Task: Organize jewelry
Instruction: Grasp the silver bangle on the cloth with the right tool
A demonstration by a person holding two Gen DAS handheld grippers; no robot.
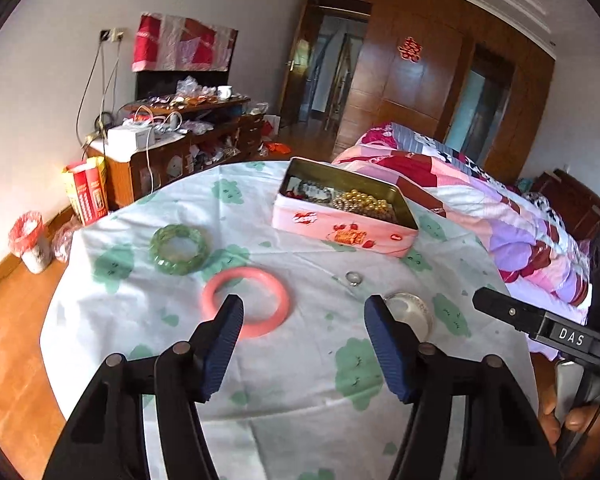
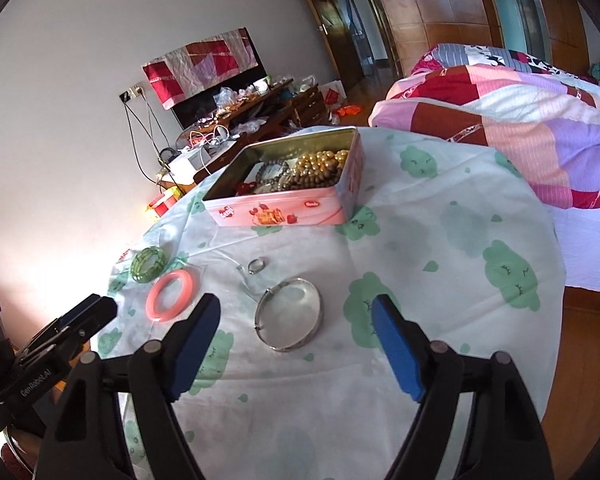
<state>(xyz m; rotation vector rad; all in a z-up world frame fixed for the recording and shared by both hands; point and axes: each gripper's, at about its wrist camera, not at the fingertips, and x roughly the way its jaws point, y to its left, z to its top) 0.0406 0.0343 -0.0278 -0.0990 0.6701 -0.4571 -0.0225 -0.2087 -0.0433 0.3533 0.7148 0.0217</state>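
Nearest the left wrist camera, the left gripper [image 1: 304, 312] hangs over the cloud-print tablecloth [image 1: 292, 408] with its blue pads spread apart and nothing between them. Its left fingertip overlaps the near rim of the pink bangle [image 1: 278, 292], seen at about 11 o'clock from the gap; whether it touches the bangle cannot be told. The silver bangle [image 1: 418, 312] lies just behind the right fingertip, at 2 o'clock. A small silver ring [image 1: 354, 278] sits at 12 o'clock, apart from both bangles, and the green bangle [image 1: 179, 249] lies farther off at 10 o'clock. The pink tin [image 1: 340, 232], lid off, stands beyond at 12 o'clock, holding gold beads [image 1: 364, 200] and darker strands.

In the right wrist view, the right gripper [image 2: 296, 312] is likewise released, jaws wide, with the silver bangle [image 2: 290, 314] lying flat on the cloth between the fingertips, untouched by either pad. The ring [image 2: 257, 266] is at 11 o'clock from it, and the pink bangle [image 2: 173, 296] is at 9 o'clock. A patchwork quilt [image 2: 520, 120] covers the bed at 2 o'clock.
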